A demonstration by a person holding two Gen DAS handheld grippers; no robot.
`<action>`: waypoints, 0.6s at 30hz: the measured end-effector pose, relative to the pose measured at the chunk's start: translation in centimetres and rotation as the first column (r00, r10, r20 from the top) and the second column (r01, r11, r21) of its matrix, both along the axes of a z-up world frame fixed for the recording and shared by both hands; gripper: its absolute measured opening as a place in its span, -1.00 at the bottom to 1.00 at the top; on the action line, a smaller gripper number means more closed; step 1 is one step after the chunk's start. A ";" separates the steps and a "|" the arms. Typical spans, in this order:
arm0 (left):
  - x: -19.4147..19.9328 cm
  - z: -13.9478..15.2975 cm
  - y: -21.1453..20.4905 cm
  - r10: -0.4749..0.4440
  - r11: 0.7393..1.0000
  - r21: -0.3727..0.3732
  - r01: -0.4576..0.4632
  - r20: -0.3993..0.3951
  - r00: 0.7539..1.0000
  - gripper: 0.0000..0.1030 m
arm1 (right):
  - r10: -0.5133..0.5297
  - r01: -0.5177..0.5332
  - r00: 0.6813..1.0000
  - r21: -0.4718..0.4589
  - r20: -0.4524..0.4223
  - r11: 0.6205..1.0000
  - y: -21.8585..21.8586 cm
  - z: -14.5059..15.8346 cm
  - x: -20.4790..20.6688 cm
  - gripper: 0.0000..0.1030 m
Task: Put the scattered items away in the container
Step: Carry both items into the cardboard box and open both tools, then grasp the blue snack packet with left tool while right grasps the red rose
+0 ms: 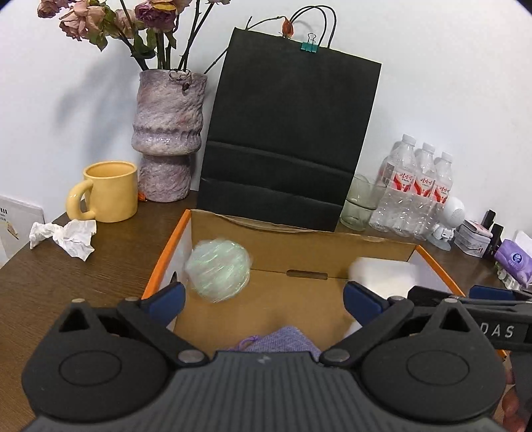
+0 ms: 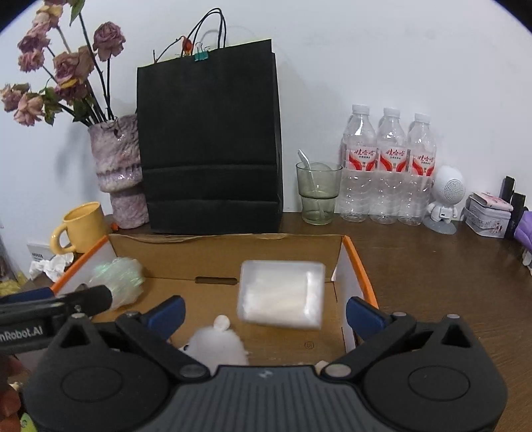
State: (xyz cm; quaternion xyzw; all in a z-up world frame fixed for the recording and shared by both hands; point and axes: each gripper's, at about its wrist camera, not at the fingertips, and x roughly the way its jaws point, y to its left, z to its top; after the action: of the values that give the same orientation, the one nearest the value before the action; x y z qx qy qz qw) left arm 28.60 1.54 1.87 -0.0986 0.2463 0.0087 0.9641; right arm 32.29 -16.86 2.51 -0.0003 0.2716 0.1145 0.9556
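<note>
We see the cardboard box (image 2: 229,256) holding a green ball (image 1: 217,270) at ten o'clock, a clear packet (image 2: 282,292) at two; both the left gripper (image 1: 264,299) and right gripper (image 2: 264,310) released. Bottle labels (image 2: 392,161) unreadable.

A plain white wall (image 2: 399,66) rises behind a dark brown wood-grain table (image 2: 432,266). Against the wall stand a mottled purple vase (image 1: 168,139) of dried roses (image 1: 99,20), a tall black paper bag (image 2: 209,149) with a teal binder clip (image 1: 309,46), and three clear water bottles (image 2: 389,166). Soft, even light throws faint grey shadows of the flowers on the wall.
</note>
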 end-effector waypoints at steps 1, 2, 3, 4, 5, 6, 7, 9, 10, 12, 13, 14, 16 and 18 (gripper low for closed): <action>0.0 0.0 0.0 0.001 1.000 0.000 -0.001 0.000 1.000 1.00 | -0.002 0.002 1.000 -0.001 0.003 1.000 0.0 0.0 -0.1 1.00; -0.1 0.1 0.0 0.000 1.000 0.001 0.000 0.000 1.000 1.00 | -0.001 0.001 1.000 -0.003 0.006 1.000 0.0 0.1 -0.1 1.00; -0.2 0.1 -0.1 -0.001 1.000 0.003 0.001 0.001 1.000 1.00 | -0.001 0.001 1.000 -0.004 0.008 1.000 0.0 0.2 -0.2 1.00; -0.3 0.3 -0.1 0.000 1.000 0.005 0.000 0.003 1.000 1.00 | -0.002 0.002 1.000 -0.005 0.011 1.000 0.0 0.2 -0.3 1.00; -0.5 0.5 -0.1 -0.001 1.000 0.008 0.001 0.009 1.000 1.00 | -0.003 0.003 1.000 -0.005 0.016 1.000 0.0 0.4 -0.5 1.00; -0.8 0.6 -0.1 -0.004 1.000 0.011 0.004 0.015 1.000 1.00 | -0.004 0.004 1.000 -0.005 0.021 1.000 -0.1 0.5 -0.7 1.00; -1.2 0.9 -0.1 -0.008 1.000 0.014 0.007 0.022 1.000 1.00 | -0.005 0.005 1.000 -0.004 0.027 1.000 -0.2 0.7 -1.0 1.00; -2.0 1.5 0.2 -0.010 1.000 0.017 0.009 0.038 0.999 1.00 | -0.004 0.004 0.999 0.000 0.042 1.000 -0.5 1.1 -1.9 1.00; -2.5 1.8 0.5 -0.010 1.000 0.015 0.009 0.046 0.999 1.00 | -0.003 0.003 0.999 0.001 0.050 1.000 -0.7 1.3 -2.4 1.00; -3.9 2.2 1.2 -0.011 1.000 0.017 0.010 0.059 0.998 1.00 | 0.002 -0.002 0.998 -0.003 0.069 1.000 -1.2 1.7 -3.8 1.00; -4.6 2.3 1.7 -0.011 1.000 0.024 0.010 0.062 0.998 1.00 | 0.005 -0.005 0.997 -0.004 0.079 1.000 -1.5 1.9 -4.6 1.00; -5.3 2.3 2.1 -0.010 1.000 0.030 0.008 0.066 0.998 1.00 | 0.009 -0.009 0.996 -0.005 0.087 1.000 -1.8 2.0 -5.4 1.00; -6.7 2.1 3.3 0.009 0.999 0.043 -0.011 0.063 0.998 1.00 | 0.015 -0.014 0.995 -0.003 0.097 1.000 -2.5 2.1 -7.1 1.00; -8.0 1.7 4.5 0.033 0.998 0.056 -0.035 0.042 0.999 1.00 | 0.012 -0.012 0.995 -0.002 0.099 1.000 -3.2 1.9 -8.6 1.00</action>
State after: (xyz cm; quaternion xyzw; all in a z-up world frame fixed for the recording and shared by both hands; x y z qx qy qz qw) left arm 20.59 6.08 3.57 -0.0755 0.2245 0.0299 0.9711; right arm 23.69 -20.03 4.44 -0.0084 0.2240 0.1199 0.9672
